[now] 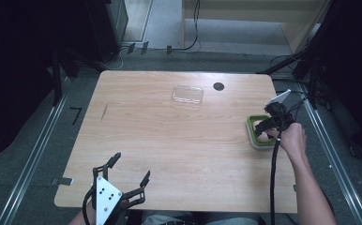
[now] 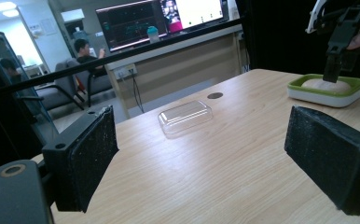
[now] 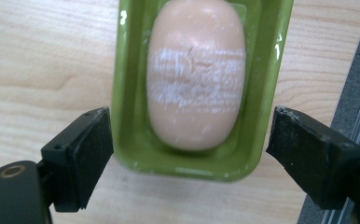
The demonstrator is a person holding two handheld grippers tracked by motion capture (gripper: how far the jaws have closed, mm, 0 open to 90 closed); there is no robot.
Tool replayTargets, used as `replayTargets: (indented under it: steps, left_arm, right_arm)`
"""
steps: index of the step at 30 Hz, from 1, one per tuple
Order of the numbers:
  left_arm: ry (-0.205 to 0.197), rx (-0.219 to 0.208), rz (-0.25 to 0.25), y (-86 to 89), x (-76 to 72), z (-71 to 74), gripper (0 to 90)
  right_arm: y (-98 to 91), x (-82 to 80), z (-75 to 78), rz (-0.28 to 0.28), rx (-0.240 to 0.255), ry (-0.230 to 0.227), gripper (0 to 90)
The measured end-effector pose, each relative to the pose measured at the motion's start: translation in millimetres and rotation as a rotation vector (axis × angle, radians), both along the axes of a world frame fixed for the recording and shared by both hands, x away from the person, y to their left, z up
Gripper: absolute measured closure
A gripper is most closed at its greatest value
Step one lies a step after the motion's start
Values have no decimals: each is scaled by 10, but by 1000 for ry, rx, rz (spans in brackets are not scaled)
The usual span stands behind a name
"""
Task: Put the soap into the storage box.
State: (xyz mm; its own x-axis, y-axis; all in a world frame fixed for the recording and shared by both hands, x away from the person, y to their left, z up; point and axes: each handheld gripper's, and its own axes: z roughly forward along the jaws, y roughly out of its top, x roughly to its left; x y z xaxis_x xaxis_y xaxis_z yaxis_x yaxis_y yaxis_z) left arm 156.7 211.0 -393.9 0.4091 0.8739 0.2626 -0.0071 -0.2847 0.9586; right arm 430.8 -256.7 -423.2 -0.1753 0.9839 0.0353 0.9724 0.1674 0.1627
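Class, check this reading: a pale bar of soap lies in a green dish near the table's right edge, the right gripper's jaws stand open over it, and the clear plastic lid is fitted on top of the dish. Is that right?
Not quite. The clear plastic lid is not on the green dish; it lies apart on the table, as the high view shows. The soap lies uncovered, and the right gripper stands open over it.

a light wooden table (image 1: pixel 179 140) carries a green soap dish (image 3: pixel 131 140) lying directly below and between the right gripper's spread jaws. a clear plastic lid (image 2: pixel 185 116) lies flat ahead of the left gripper's jaws, with a small dark round hole (image 2: pixel 215 95) in the tabletop just beyond it.
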Motion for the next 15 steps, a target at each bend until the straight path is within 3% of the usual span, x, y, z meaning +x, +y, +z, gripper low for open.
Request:
replayTargets:
  steps: [15]
  left_arm:
    - [-3, 3, -6, -12, -12, 5, 99]
  right_arm:
    - [23, -374, 172, 94, -2, -26, 112]
